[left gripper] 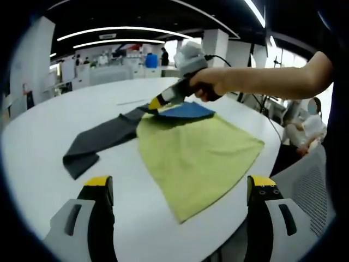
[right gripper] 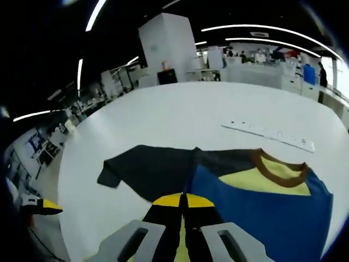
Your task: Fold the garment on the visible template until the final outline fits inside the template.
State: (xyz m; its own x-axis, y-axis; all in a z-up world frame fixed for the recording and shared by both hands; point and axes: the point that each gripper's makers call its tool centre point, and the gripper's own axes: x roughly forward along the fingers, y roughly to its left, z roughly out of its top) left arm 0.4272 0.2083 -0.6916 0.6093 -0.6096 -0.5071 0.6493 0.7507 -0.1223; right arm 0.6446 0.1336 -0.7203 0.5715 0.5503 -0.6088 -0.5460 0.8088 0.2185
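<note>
on the white round table (left gripper: 49, 147), my right gripper (right gripper: 183, 201) pinches the blue-and-grey t-shirt (right gripper: 262, 210) over the yellow-green cloth template (left gripper: 196, 155); left gripper (left gripper: 180, 188) spread. i'd carry the fold slowly inward, keeping edges inside.

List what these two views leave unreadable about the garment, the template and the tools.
- Template: no outline can be told apart from the white table in either view.
- Garment: its lower part is cut off by the right gripper view's edge and hidden behind the right tool.
- Yellow-green cloth covers most of the garment in the left gripper view.
- Left tool: its jaws stand apart, holding nothing.
</note>
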